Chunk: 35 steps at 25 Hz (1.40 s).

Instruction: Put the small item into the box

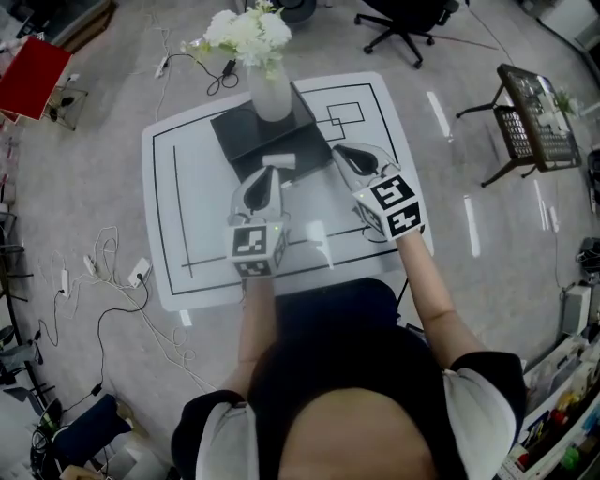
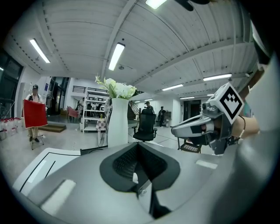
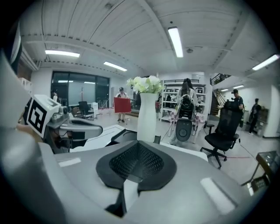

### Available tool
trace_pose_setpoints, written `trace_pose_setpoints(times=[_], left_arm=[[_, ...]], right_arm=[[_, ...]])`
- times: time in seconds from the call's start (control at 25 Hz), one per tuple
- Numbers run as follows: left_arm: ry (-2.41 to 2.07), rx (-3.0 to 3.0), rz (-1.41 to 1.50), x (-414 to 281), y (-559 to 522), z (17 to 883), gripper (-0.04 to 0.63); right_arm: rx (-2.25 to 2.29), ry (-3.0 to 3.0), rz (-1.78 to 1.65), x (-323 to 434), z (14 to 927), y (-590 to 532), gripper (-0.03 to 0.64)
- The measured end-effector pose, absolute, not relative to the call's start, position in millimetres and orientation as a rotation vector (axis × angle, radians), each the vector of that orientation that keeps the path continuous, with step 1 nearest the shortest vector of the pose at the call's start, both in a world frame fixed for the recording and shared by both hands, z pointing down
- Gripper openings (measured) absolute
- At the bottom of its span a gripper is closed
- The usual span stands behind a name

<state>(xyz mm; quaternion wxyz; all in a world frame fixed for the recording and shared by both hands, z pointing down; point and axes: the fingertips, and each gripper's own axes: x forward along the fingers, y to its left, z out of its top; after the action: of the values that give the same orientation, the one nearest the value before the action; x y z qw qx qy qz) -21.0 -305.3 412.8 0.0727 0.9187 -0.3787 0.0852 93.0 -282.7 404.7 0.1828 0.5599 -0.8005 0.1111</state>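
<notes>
Both hand-held grippers, left [image 1: 268,174] and right [image 1: 341,152], are pressed together and empty. A small white item [image 1: 279,161] lies crosswise just beyond the left one, at the dark box's [image 1: 246,131] near edge.

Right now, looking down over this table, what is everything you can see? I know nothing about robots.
table: one, white with black lines, middle of the floor
box: one, dark, far part of the table
vase: one, white, with white flowers, at the box's far side
small white item: one, at the box's near edge
office chair: one, black, beyond the table
red board: one, floor at far left
side table: one, dark, floor at right
cables: several, white, floor at left
left gripper: one, grey, jaws shut, near the box
right gripper: one, grey, jaws shut, beside the box
</notes>
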Motion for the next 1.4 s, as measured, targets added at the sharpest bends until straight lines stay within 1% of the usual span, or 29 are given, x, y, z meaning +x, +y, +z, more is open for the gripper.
trace_pose_setpoints(times=[0.32,0.6,0.88,1.4], left_arm=[[-1.124,2.771,0.256,-17.4,-297.2,412.3,0.011],[-1.159,2.758,0.25,-26.8,-299.4,412.4,0.011],[-1.156,2.747,0.253,-28.4,-295.5,416.0,0.011],[-1.141,2.754,0.28,-27.5,-287.7,419.4,0.011]], right_arm=[[1.921,-2.325,0.401,102.7,389.7,-264.7,0.0],[2.052,-2.307,0.377,116.6,386.1,-253.6,0.0],[2.043,-2.26,0.395,125.7,397.4,-248.4,0.0],[1.975,-2.285,0.426,112.7,406.8,-249.0,0.0]])
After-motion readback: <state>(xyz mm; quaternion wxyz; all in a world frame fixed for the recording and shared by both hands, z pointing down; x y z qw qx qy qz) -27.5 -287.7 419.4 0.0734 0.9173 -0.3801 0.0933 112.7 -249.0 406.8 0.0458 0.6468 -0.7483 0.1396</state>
